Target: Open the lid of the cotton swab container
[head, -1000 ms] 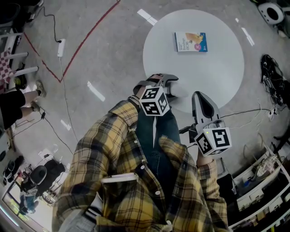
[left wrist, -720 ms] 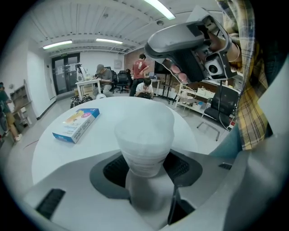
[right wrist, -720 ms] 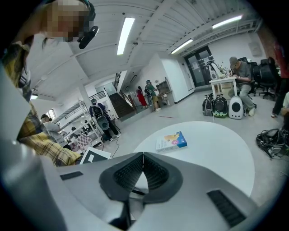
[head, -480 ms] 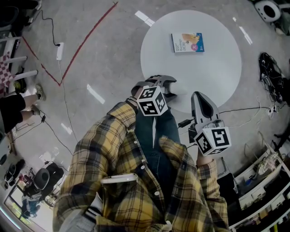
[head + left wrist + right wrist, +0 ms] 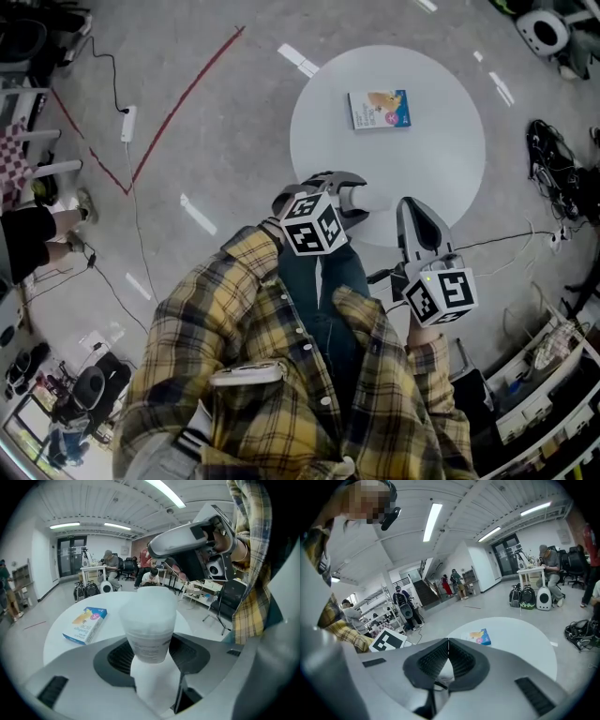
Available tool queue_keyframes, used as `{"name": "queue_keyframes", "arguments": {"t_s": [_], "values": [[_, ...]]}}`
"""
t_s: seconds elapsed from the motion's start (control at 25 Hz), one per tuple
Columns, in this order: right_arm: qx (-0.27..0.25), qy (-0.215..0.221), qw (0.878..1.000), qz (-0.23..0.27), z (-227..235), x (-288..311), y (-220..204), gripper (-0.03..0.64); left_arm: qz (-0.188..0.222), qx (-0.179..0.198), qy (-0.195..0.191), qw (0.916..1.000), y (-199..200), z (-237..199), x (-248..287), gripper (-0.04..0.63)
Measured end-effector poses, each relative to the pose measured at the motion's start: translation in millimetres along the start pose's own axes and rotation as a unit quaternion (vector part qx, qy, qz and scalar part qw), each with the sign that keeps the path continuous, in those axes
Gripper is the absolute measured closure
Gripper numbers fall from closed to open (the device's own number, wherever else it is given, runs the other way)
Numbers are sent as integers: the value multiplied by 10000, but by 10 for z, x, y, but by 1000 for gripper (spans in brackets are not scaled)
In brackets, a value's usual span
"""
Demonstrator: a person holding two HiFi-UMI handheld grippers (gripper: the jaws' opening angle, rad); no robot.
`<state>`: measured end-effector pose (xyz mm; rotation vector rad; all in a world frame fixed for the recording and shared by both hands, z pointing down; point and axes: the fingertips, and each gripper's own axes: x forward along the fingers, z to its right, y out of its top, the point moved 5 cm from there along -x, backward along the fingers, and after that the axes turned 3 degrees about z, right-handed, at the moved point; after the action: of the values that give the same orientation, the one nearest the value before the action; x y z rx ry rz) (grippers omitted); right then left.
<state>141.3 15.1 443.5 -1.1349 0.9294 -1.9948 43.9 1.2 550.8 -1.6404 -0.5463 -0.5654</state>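
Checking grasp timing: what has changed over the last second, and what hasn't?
The jaws of the left gripper have just been closing and now grip the container between them, at the edge of the table. The right gripper stayed shut and empty beside it, and the box kept its place on the table.

The fingers [image 5: 117, 656] of the left gripper [image 5: 356, 197], spread wide a second ago, have just been closing and are now pressed against the cotton swab container [image 5: 149, 620], which is gripped between them. In the head view, gripper and container are seen shifted slightly farther in over the near edge of the tabletop [image 5: 441, 150]. The framing is changed as well: the tabletop and the blue box [image 5: 379, 110] lying on it are placed lower and a little further left than before.
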Motion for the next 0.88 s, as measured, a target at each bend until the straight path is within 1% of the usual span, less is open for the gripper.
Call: {"name": "queue_keyframes", "arguments": {"t_s": [0.12, 0.28, 0.52, 0.68, 0.88], "values": [[-51, -27, 9999, 128, -13, -48, 129, 600, -8, 59, 37, 10000, 147, -31, -129, 357], [-131, -22, 9995, 291, -52, -106, 315, 600, 8, 264, 113, 9996, 386, -83, -319, 357], [-318, 17, 9978, 577, -120, -151, 631, 600, 152, 348, 244, 9990, 773, -215, -589, 357], [-404, 53, 9971, 646, -190, -233, 776, 600, 131, 358, 202, 9991, 942, -147, -727, 357], [-550, 156, 9951, 801, -291, -364, 936, 600, 135, 570, 184, 9981, 1143, -30, -915, 357]]}}
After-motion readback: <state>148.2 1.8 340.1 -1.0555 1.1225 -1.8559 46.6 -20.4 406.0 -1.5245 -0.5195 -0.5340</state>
